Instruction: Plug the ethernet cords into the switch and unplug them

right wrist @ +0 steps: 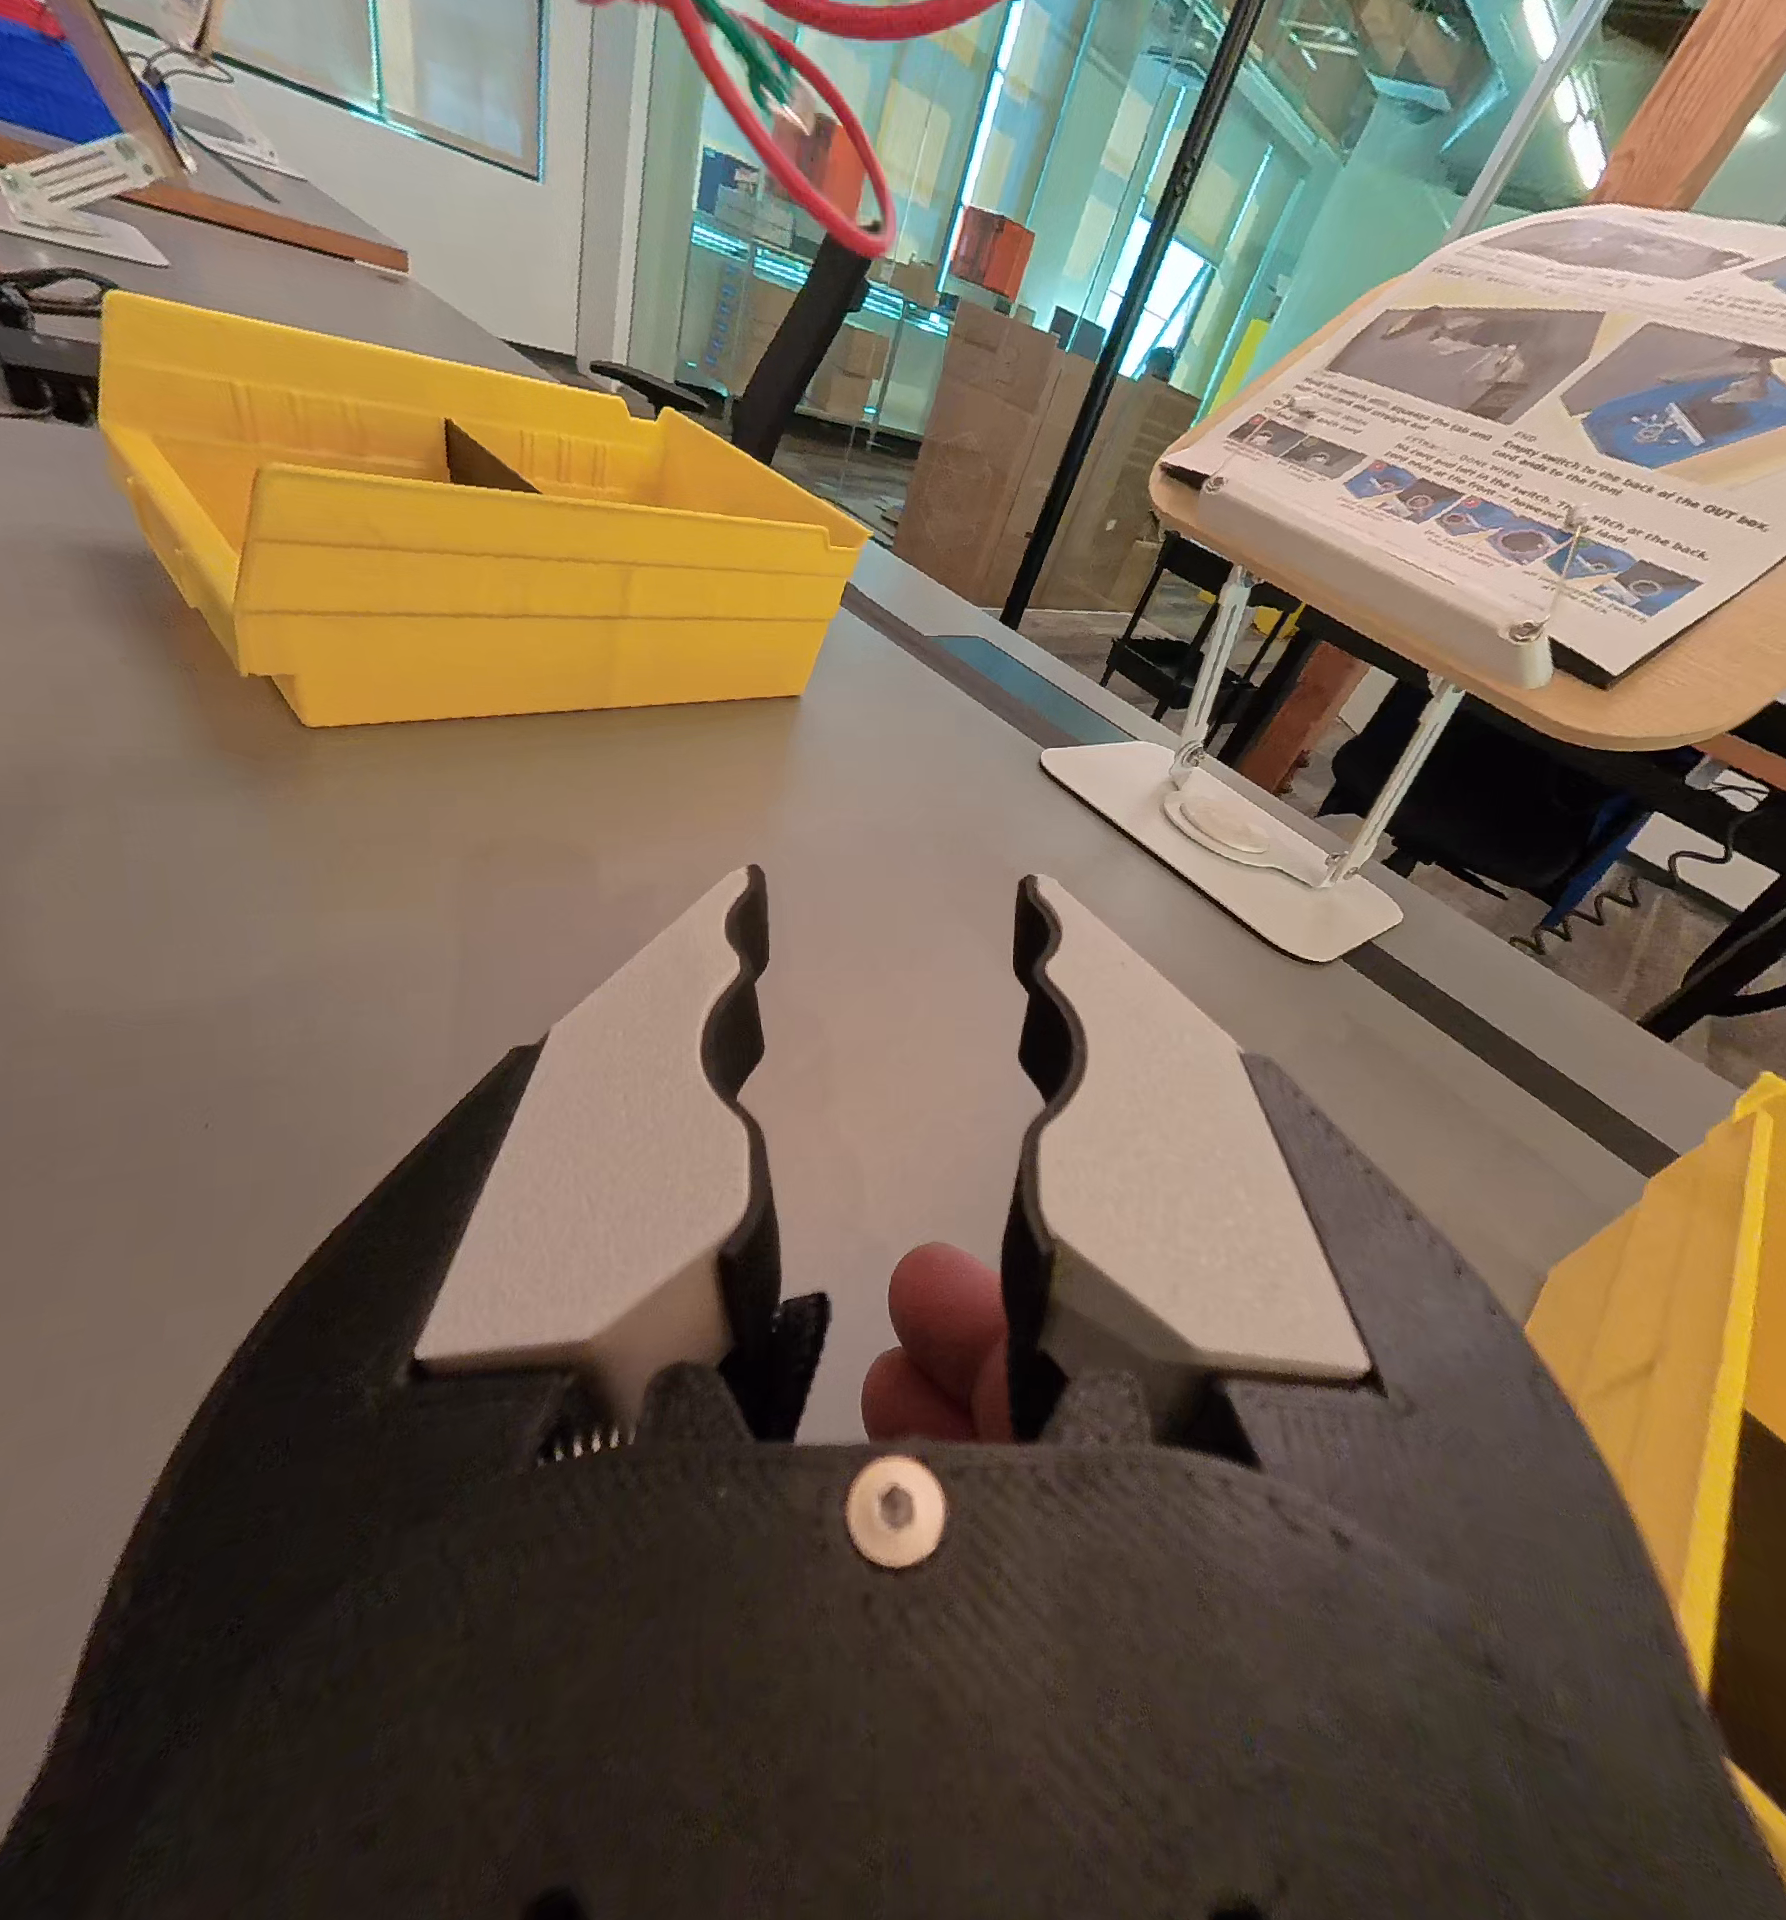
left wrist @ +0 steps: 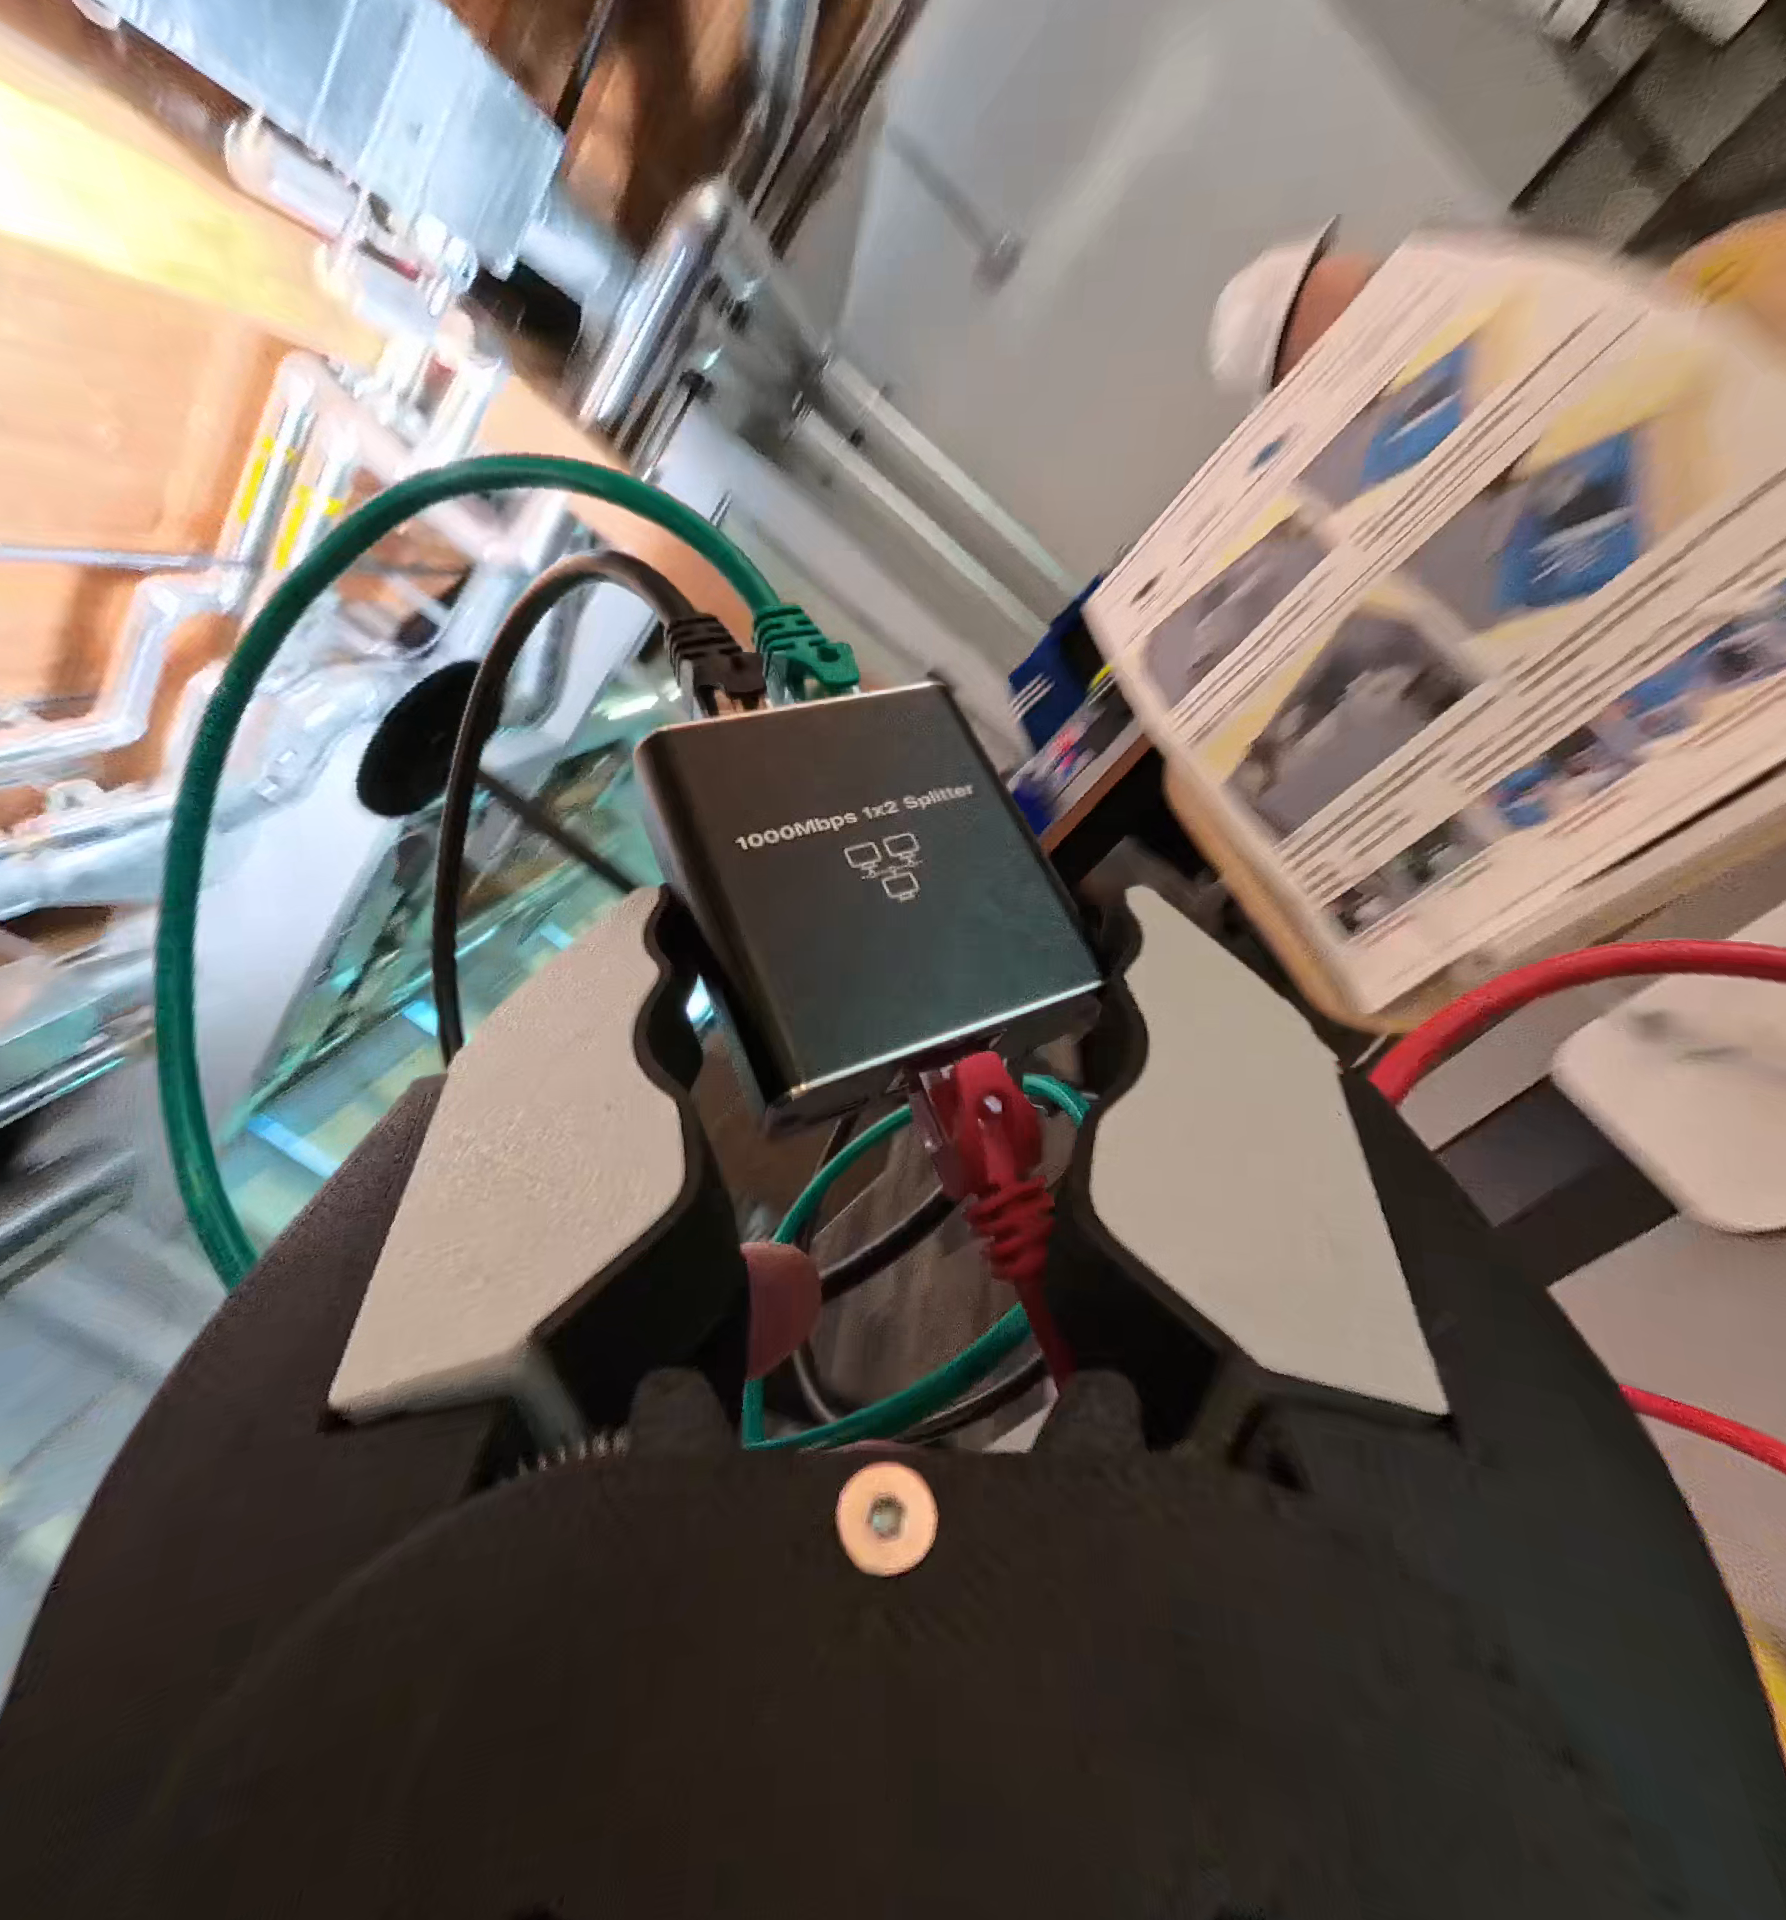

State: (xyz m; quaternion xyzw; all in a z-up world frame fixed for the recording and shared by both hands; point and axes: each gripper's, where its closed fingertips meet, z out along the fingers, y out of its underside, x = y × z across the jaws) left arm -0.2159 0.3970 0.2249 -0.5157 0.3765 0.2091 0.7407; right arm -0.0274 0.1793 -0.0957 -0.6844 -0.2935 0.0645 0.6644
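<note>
The grey surface (right wrist: pixel 453 935) fills most of my right wrist view; on it a yellow bin (right wrist: pixel 473 561) sits far left, a second yellow bin (right wrist: pixel 1720 1351) shows at the right edge, and a white stand holding an instruction sheet (right wrist: pixel 1512 457) stands at the far right rim. My right gripper (right wrist: pixel 889 894) hovers just above the surface, jaws spread, nothing between them. My left gripper (left wrist: pixel 894 914) is raised and tilted, background blurred, its jaws pinching the sides of the switch (left wrist: pixel 868 883), a small dark metal box. Green cord (left wrist: pixel 182 883) and black cord (left wrist: pixel 447 831) are plugged side by side into the switch's far end and loop back toward me. Red cord (left wrist: pixel 993 1153) is plugged into the near end, between the jaws.
</note>
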